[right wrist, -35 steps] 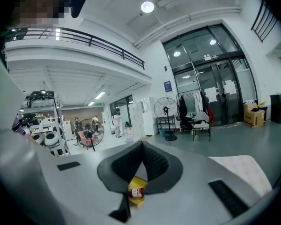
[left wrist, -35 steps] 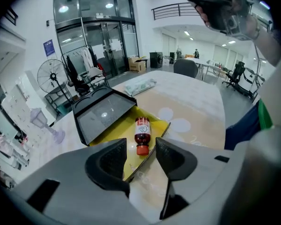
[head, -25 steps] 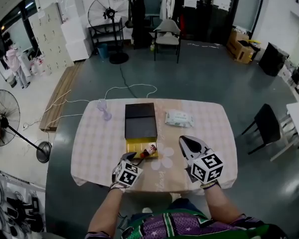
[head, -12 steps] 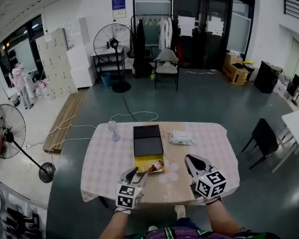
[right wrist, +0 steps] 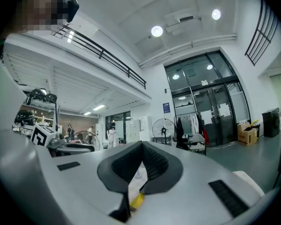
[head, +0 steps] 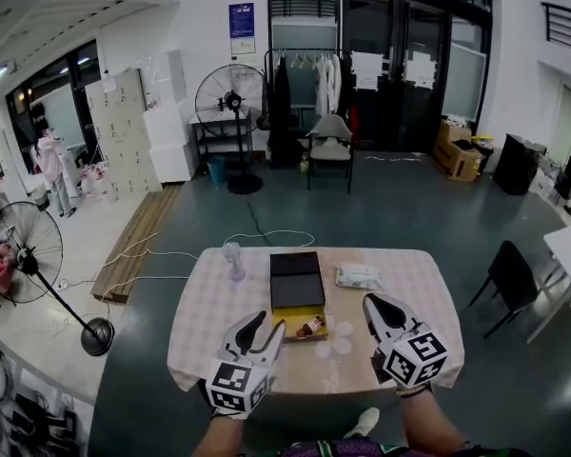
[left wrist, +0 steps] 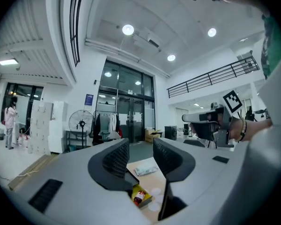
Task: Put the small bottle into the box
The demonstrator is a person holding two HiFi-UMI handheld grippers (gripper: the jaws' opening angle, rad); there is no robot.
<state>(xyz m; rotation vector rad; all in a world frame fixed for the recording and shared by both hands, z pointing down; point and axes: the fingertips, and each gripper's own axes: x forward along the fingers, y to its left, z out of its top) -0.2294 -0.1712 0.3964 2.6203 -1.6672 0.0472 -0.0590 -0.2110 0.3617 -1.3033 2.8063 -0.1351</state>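
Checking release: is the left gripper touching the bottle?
Apart. Left gripper view: jaws of the left gripper, just closing, stand empty; the bottle lies in the box below.

No text reads clearly from here. The blue sign [head: 241, 22] on the far wall, at eleven o'clock from the table [head: 209, 312], and the white sheets [head: 366, 68] on the glass doors at twelve o'clock carry print too small to read. Any print on the small bottle [head: 310, 327] is also too small.

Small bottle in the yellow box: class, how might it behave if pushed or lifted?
The small bottle lies on its side, so a nudge would probably roll it. It looks tiny against the box, so it is likely light to lift.
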